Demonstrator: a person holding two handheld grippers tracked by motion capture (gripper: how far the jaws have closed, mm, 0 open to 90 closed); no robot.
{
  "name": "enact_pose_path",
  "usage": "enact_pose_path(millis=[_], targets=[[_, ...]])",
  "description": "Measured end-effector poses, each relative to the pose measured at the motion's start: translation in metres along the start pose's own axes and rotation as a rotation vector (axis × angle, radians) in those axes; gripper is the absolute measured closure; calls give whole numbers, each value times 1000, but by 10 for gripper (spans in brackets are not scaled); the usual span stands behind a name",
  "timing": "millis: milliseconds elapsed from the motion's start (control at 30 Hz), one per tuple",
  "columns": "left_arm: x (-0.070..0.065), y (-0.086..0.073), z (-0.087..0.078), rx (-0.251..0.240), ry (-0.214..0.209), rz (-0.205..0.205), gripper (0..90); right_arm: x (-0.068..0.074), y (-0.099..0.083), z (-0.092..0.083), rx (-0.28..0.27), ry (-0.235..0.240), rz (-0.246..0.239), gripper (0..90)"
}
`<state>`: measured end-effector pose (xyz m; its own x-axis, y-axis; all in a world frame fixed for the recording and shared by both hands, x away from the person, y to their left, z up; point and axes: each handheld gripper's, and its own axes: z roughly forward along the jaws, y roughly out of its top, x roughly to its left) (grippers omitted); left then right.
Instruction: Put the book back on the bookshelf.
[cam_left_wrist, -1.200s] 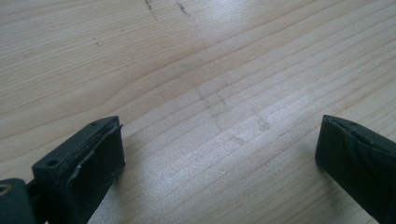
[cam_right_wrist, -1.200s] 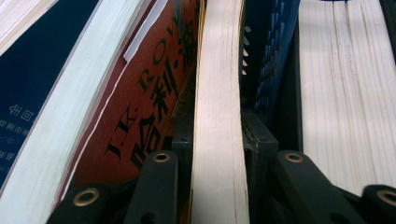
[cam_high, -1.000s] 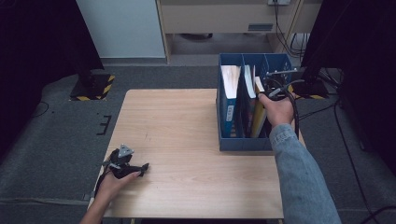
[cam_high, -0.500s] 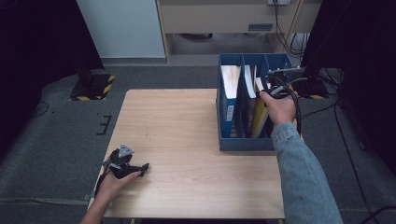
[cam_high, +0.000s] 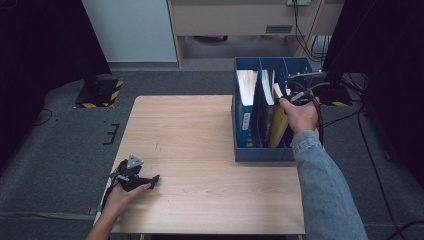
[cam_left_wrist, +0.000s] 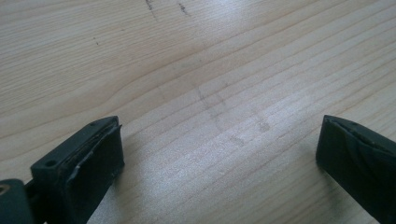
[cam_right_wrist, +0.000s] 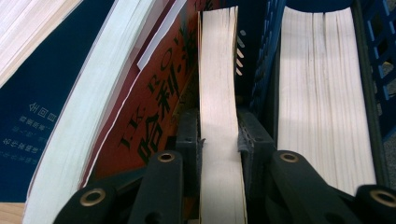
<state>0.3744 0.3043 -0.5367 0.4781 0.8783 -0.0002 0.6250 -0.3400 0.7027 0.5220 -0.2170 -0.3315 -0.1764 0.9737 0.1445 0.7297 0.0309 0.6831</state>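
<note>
right gripper (cam_right_wrist: 219, 140): its jaws have just been closing and now they clamp a thin book (cam_right_wrist: 218, 84) by the page edge, one pad on each side.
thin book: stands in the blue file box (cam_high: 260, 152) at the right side of the desk (cam_high: 200, 130), in the middle compartment, beside a red book (cam_right_wrist: 154, 107).
left gripper (cam_left_wrist: 219, 154): open wide, nothing between the jaws, low over bare wood near the front left corner.
progress: the grasp looks done; i judge that lifting the book out of the box is not yet started.
high view: gives the box, the desk and both hands (cam_high: 300, 112), well apart.
right gripper view: gives the contact of the pads, which the hand covers from above.
</note>
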Motion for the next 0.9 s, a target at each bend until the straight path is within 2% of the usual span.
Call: enact_pose_path(millis=[200, 467, 700, 900], targets=[[0, 0, 0, 0, 0, 0, 1, 1, 1, 1, -14, -8, 12, 743], [0, 0, 0, 1, -1, 1, 0, 3, 13, 2, -69, -19, 12, 743], [0, 0, 0, 1, -1, 0, 0, 5, 14, 18, -58, -35, 23, 740], [0, 0, 0, 1, -2, 1, 0, 6, 15, 20, -71, -35, 23, 740]])
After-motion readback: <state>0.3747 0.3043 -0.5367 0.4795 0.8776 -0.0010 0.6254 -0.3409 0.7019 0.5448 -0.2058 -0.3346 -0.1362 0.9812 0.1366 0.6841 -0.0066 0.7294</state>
